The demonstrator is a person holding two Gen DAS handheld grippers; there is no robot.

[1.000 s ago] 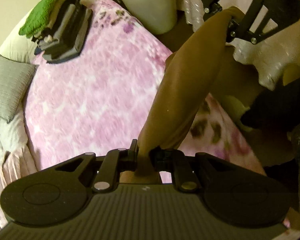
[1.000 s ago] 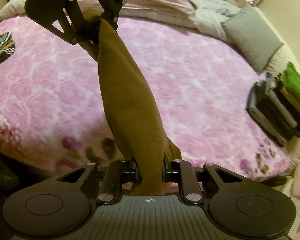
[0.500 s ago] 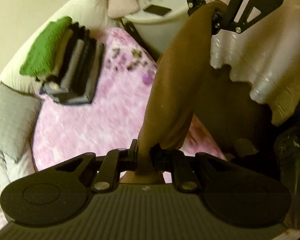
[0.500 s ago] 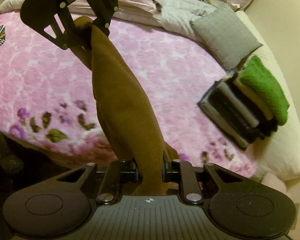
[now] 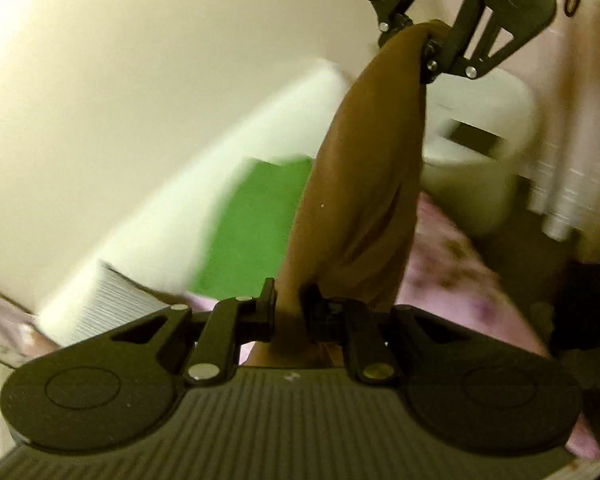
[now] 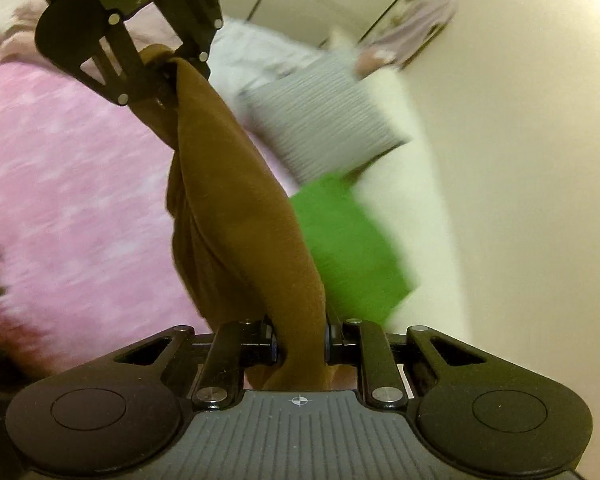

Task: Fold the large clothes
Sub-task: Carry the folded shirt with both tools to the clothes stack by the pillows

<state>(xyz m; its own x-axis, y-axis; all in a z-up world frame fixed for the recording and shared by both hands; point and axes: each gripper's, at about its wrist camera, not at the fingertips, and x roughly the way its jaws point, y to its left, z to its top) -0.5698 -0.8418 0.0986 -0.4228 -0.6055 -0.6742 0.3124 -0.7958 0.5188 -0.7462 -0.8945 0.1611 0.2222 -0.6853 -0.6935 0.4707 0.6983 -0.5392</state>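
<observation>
A folded brown garment [image 5: 364,184] [image 6: 236,216] stretches in the air between my two grippers, sagging below the line between them. My left gripper [image 5: 290,304] is shut on one end of it. My right gripper [image 6: 300,342] is shut on the other end; it also appears at the top of the left wrist view as the right gripper [image 5: 424,46], and the left gripper [image 6: 170,80] shows at the upper left of the right wrist view. Below the garment lies a green folded garment [image 5: 260,224] [image 6: 348,248], the top of a stack; the rest of that stack is hidden by blur and the brown cloth.
A pink flowered bedspread [image 6: 60,200] [image 5: 452,264] covers the bed. A grey cushion [image 6: 320,124] and a cream bed edge [image 6: 412,208] lie beside the green garment. A white round bin [image 5: 476,160] stands past the bed corner. A plain wall [image 5: 140,80] is close behind.
Both grippers have swept across the bed and upward with the brown garment between them. The green-topped stack, earlier off to the side, now lies right under the garment, and the wall fills much of both views.
</observation>
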